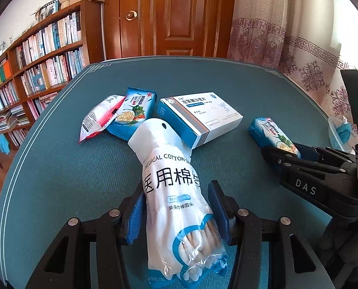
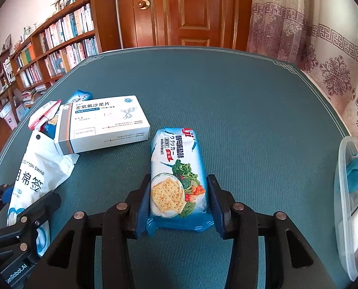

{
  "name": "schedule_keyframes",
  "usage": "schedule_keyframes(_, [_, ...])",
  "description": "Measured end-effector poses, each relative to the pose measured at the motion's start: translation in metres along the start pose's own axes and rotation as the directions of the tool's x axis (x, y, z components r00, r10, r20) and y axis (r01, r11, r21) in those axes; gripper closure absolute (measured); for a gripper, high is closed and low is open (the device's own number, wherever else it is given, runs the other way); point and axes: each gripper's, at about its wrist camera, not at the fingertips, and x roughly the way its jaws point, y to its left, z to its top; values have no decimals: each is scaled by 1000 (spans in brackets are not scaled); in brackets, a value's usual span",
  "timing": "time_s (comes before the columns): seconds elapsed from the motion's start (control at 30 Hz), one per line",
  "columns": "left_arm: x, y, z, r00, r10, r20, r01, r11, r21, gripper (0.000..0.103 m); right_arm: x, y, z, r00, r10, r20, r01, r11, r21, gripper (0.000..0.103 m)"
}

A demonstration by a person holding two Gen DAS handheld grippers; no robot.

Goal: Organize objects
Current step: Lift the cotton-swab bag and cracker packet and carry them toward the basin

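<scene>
Cotton swab bag [image 1: 176,207], nearest the lens in the left wrist view: long axis runs away from the camera, lower end between the pads, top flap resting against the medicine box [image 1: 203,118]. Left gripper [image 1: 176,214] narrowed onto the bag, both blue pads pressing its sides; a firm hold, as far as I can judge.

Far left on the tabletop [image 1: 58,180]: two snack packets [image 1: 116,118], overlapping, just beside the box.

Right wrist view: cracker packet [image 2: 177,180] lies lengthwise between the pads, long axis pointing away. Right gripper [image 2: 177,202] closed to the packet's width, pads against both long edges. Packet appears to rest on the tabletop.

Clear plastic container [image 2: 345,192] sits at the right edge, nearer the right hand; likely destination, so the packet would travel rightward.
</scene>
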Motion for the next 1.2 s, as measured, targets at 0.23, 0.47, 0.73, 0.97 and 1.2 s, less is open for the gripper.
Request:
schedule_keyframes(0.23, [-9,-6,-7,1000,-3,17,3,1000,15,52,-13,-14,-11,1000,9,1,-9,998,58,58])
schedule_keyframes(0.47, [-13,-4,-10,1000,-3,14,3,1000,1,53,-26,-30,-21,1000,21,6,-21,993,118,59])
schedule_keyframes(0.73, [-19,-1,-14,1000,1,-2,-1,1000,-11,53,-48,-41,-29,998,33,43,-40,987,153,59])
schedule_keyframes(0.97, [-28,-8,-9,1000,3,18,-3,1000,-3,53,-72,-52,-31,995,28,96,-45,984,173,59])
schedule_keyframes(1.2, [-38,-18,2,999,-16,40,15,1000,16,53,-101,-83,-36,989,-29,145,-4,975,223,59])
